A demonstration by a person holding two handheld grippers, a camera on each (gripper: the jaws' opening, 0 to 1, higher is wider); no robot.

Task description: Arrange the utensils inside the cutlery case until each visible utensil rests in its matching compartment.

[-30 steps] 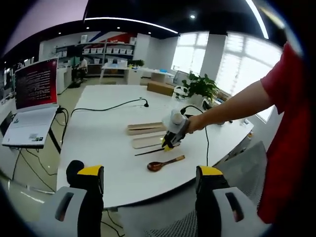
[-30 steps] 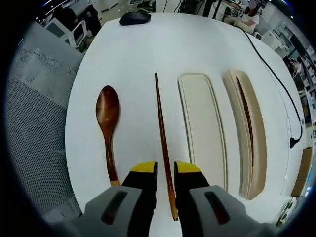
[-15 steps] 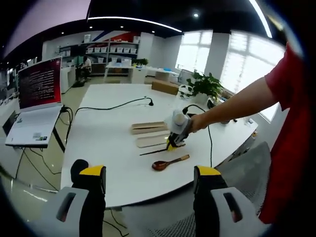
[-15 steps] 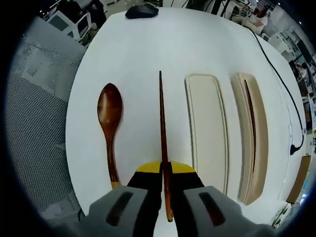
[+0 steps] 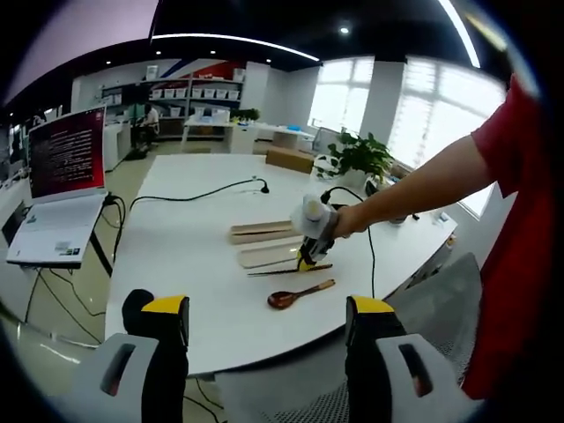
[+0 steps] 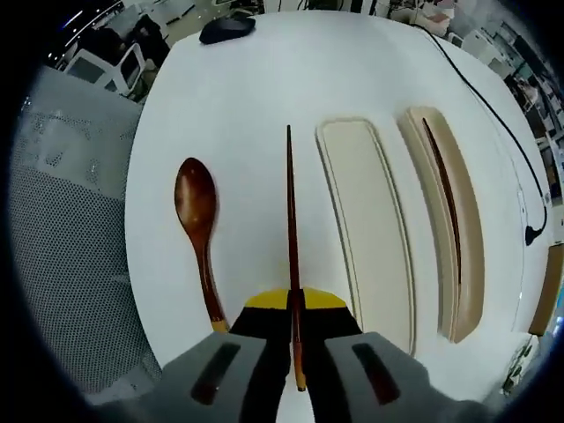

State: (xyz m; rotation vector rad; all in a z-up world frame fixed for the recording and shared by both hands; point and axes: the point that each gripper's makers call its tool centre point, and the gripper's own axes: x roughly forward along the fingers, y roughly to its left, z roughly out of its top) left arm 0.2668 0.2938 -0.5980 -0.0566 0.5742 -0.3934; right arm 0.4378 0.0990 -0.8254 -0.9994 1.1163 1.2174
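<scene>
My right gripper (image 6: 294,304) is shut on a dark wooden chopstick (image 6: 290,211), held above the white table (image 6: 256,97) and pointing away from me. Left of it a brown wooden spoon (image 6: 199,220) lies on the table. To the right sit two beige case parts: a flat empty one (image 6: 370,225) and a deeper one (image 6: 458,238) holding a second chopstick (image 6: 441,203). In the left gripper view the right gripper (image 5: 308,256) holds the chopstick (image 5: 286,270) over the table near the spoon (image 5: 300,293) and cases (image 5: 264,242). My left gripper (image 5: 264,326) is open, well back from the table.
A black mouse (image 6: 226,28) lies at the table's far end. A black cable (image 5: 189,192) runs across the table. A grey mesh chair (image 6: 62,220) stands beside the table. A laptop (image 5: 62,185) stands on a side stand to the left, and a potted plant (image 5: 357,157) stands at the far end.
The right gripper closed on the chopstick and raised it slightly off the table. The left gripper stayed open and only the view swayed a little.
</scene>
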